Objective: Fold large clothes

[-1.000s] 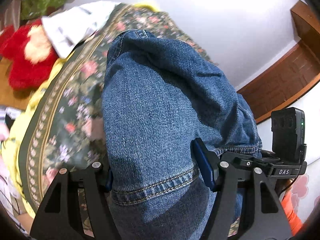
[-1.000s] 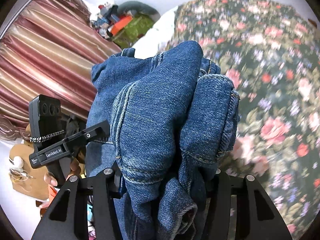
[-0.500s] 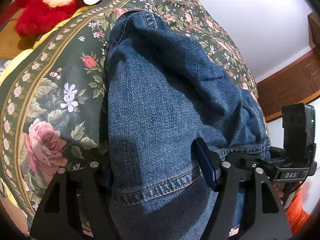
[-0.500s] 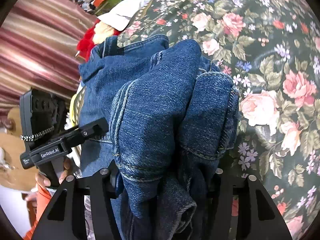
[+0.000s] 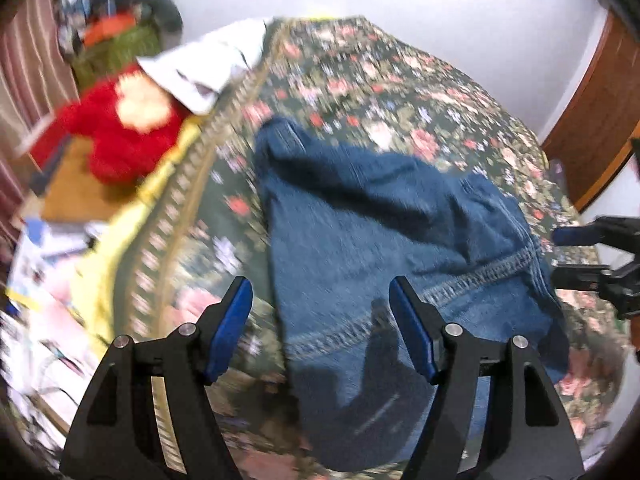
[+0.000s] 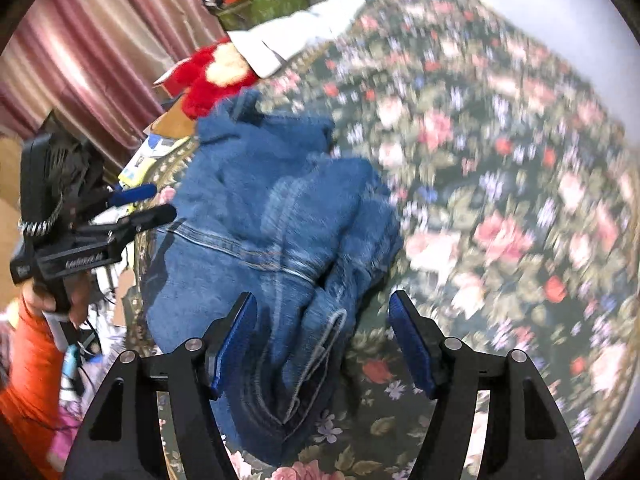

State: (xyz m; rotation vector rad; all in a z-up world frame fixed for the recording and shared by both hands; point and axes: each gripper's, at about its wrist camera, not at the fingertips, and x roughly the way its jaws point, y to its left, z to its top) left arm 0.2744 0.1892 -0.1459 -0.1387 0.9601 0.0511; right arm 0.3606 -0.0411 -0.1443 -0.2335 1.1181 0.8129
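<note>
The folded blue jeans (image 5: 380, 240) lie on the floral bedspread (image 5: 380, 92), also seen in the right wrist view (image 6: 272, 216). My left gripper (image 5: 322, 328) is open and empty, raised above the jeans' near hem. My right gripper (image 6: 322, 336) is open and empty above the jeans' right edge. The left gripper also shows at the left of the right wrist view (image 6: 140, 204), open. The right gripper shows at the right edge of the left wrist view (image 5: 576, 252), open. Both views are motion-blurred.
A red plush toy (image 5: 120, 128) and a white cloth (image 5: 208, 68) lie at the bed's far left corner. Striped curtains (image 6: 92, 52) hang on the left. A wooden door (image 5: 600, 120) stands on the right. Papers clutter the floor (image 5: 40, 280) beside the bed.
Both grippers have opened and let go of the jeans, which now lie on the bedspread. Both grippers have pulled back and up from them.
</note>
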